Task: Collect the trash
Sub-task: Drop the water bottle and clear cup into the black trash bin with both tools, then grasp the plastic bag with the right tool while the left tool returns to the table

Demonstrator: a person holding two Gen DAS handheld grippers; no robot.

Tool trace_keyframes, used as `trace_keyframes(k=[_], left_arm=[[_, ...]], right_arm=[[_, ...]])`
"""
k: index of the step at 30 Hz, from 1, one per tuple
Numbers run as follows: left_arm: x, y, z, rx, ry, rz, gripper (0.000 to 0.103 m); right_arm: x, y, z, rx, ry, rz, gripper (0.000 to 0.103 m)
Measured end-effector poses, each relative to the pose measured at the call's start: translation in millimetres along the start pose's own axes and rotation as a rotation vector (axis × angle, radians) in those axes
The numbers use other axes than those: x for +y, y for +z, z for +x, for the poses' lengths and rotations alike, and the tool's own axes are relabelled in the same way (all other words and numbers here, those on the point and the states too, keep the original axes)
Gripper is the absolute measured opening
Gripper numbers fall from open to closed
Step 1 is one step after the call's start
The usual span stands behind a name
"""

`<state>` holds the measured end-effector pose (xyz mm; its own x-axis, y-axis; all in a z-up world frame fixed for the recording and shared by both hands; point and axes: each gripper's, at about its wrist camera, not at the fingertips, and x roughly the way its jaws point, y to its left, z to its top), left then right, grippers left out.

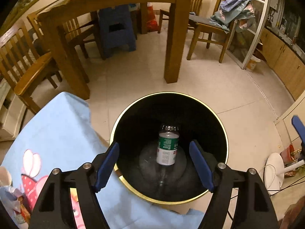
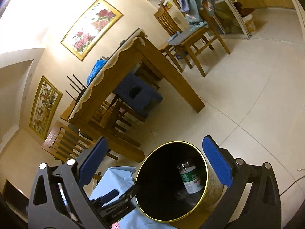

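A black trash bin with a gold rim (image 1: 122, 114) stands on the floor beside a low table. Inside it is a clear plastic bottle with a green and white label (image 1: 167, 148), neck pointing away, over other clear plastic at the bottom. My left gripper (image 1: 154, 164) hangs open above the bin's mouth, its blue pads well apart from the bottle. In the right wrist view the bin (image 2: 215, 189) and the bottle (image 2: 190, 179) show between the fingers of my right gripper (image 2: 155, 161), which is open, empty and higher up. One of the left gripper's fingers (image 2: 111, 193) shows at the bin's left rim.
A light blue cartoon-print cloth (image 1: 57, 133) covers the low table, with crumpled wrappers (image 1: 17, 208) at its near left corner. Behind stand a wooden dining table (image 1: 171, 47), chairs and a blue stool (image 1: 116, 28). A white fan base (image 1: 274, 171) and cables lie to the right.
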<state>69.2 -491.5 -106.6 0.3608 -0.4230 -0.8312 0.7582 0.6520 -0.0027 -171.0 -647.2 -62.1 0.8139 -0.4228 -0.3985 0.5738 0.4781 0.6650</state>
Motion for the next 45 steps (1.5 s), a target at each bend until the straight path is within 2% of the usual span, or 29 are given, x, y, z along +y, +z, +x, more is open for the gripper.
trace_keyframes(k=[2, 4, 5, 6, 9, 12, 14, 16, 17, 18, 19, 20, 23, 25, 27, 28, 30, 33, 34, 36, 39, 40, 41, 43, 45], left_arm=[[10.5, -13.3, -20.4, -0.047, 0.011, -0.004, 0.075], [21.7, -29.5, -41.4, -0.09, 0.007, -0.011, 0.087], [29.4, -42.3, -53.8, -0.115, 0.012, -0.017, 0.089], [39.4, -60.2, -67.5, -0.135, 0.014, -0.026, 0.092], [63.7, -109.8, -99.5, -0.153, 0.021, -0.031, 0.093], [88.6, -168.6, -131.4, -0.176, 0.093, -0.027, 0.097], [110.1, -206.4, -151.3, -0.182, 0.17, -0.032, 0.096], [137.6, -236.7, -170.0, -0.191, 0.218, -0.071, 0.096], [151.1, -247.6, -176.7, -0.193, 0.233, -0.094, 0.096], [168.8, -261.8, -186.4, -0.197, 0.272, -0.123, 0.096], [183.2, -270.7, -193.2, -0.208, 0.319, -0.139, 0.096], [197.8, -278.5, -198.8, -0.219, 0.364, -0.153, 0.096], [245.8, -296.8, -212.1, -0.234, 0.46, -0.252, 0.096], [270.4, -305.1, -218.6, -0.258, 0.493, -0.306, 0.096], [288.0, -315.9, -223.4, -0.279, 0.51, -0.345, 0.096], [296.1, -322.1, -223.7, -0.287, 0.511, -0.365, 0.096], [306.1, -329.0, -225.4, -0.291, 0.464, -0.42, 0.096], [311.9, -332.4, -229.8, -0.32, 0.434, -0.46, 0.096], [311.8, -332.0, -229.5, -0.319, 0.422, -0.467, 0.096], [313.3, -332.6, -230.0, -0.324, 0.411, -0.472, 0.096], [316.1, -334.5, -233.1, -0.341, 0.4, -0.482, 0.096], [318.1, -336.5, -234.6, -0.346, 0.395, -0.49, 0.096], [320.5, -338.2, -235.8, -0.349, 0.385, -0.503, 0.096], [325.9, -341.3, -235.6, -0.351, 0.364, -0.529, 0.096], [331.8, -343.0, -233.8, -0.344, 0.337, -0.555, 0.096]], right_arm=[[11.0, -2.4, 0.2, -0.003, 0.004, -0.046, 0.099], [25.2, -7.6, 4.9, 0.018, 0.017, -0.107, 0.099], [33.2, -11.5, 8.6, 0.036, 0.022, -0.14, 0.099], [46.9, -19.7, 16.9, 0.082, 0.049, -0.207, 0.099], [87.4, -52.6, 34.0, 0.204, 0.118, -0.389, 0.099], [134.9, -106.0, 40.8, 0.274, 0.137, -0.634, 0.098], [168.0, -152.8, 38.1, 0.261, 0.062, -0.838, 0.098], [191.8, -193.2, 32.2, 0.276, 0.083, -0.97, 0.096], [200.4, -206.8, 29.8, 0.289, 0.104, -1.003, 0.092], [212.5, -225.5, 26.7, 0.337, 0.171, -1.023, 0.088], [221.9, -240.3, 26.2, 0.403, 0.243, -1.012, 0.079], [230.8, -254.2, 27.0, 0.47, 0.308, -0.992, 0.074], [256.7, -292.4, 28.8, 0.634, 0.45, -0.944, 0.073], [280.1, -314.5, 25.4, 0.673, 0.502, -0.955, 0.073], [310.3, -330.7, 19.7, 0.647, 0.531, -1.008, 0.073], [330.0, -340.0, 16.3, 0.6, 0.535, -1.07, 0.073], [364.4, -354.4, 14.1, 0.518, 0.539, -1.188, 0.08], [403.8, -394.3, 22.4, 0.483, 0.484, -1.402, 0.08], [412.7, -409.8, 29.5, 0.496, 0.455, -1.466, 0.076], [422.9, -438.8, 48.9, 0.547, 0.38, -1.569, 0.062], [411.7, -457.2, 78.7, 0.679, 0.267, -1.6, 0.022], [408.1, -455.5, 83.6, 0.695, 0.266, -1.576, 0.002], [404.2, -448.7, 83.8, 0.692, 0.286, -1.542, 0.001], [409.6, -426.9, 71.3, 0.71, 0.425, -1.388, 0.001], [411.7, -404.8, 59.5, 0.718, 0.517, -1.256, 0.001]])
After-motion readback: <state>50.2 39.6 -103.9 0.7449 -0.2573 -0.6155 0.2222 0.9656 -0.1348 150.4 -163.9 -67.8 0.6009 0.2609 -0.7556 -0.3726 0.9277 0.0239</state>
